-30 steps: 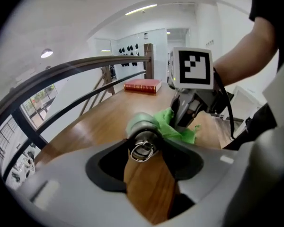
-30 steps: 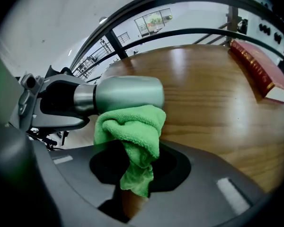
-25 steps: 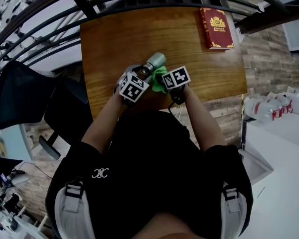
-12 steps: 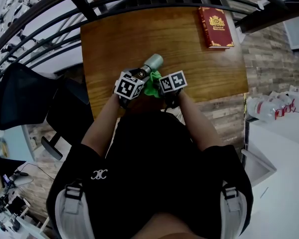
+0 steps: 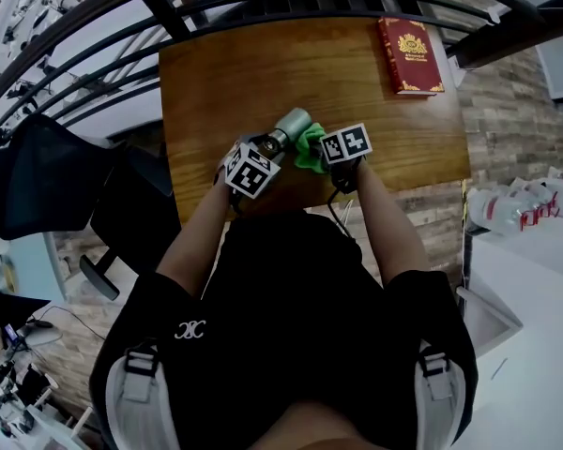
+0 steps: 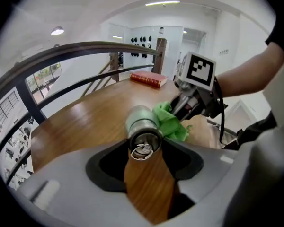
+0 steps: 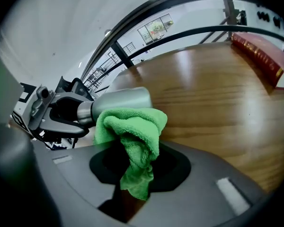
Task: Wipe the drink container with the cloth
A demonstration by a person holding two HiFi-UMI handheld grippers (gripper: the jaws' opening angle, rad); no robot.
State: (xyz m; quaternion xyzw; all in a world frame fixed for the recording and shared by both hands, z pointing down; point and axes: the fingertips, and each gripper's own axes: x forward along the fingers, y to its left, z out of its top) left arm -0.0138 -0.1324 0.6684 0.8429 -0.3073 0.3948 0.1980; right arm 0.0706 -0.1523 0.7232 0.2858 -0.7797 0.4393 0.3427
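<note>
Well short of the red book [image 5: 409,54], our left claw [image 6: 144,148] clamps the stiff, probably slick steel bottle [image 6: 141,122] by its cap end, while our right claw [image 7: 135,169] pinches the limp green cloth [image 7: 132,126] against it.

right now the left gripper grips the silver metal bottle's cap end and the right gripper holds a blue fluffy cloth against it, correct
Colour is wrong: the fluffy cloth in the right gripper is green, as the right gripper view shows. The left gripper does hold the silver metal bottle by its cap end.
</note>
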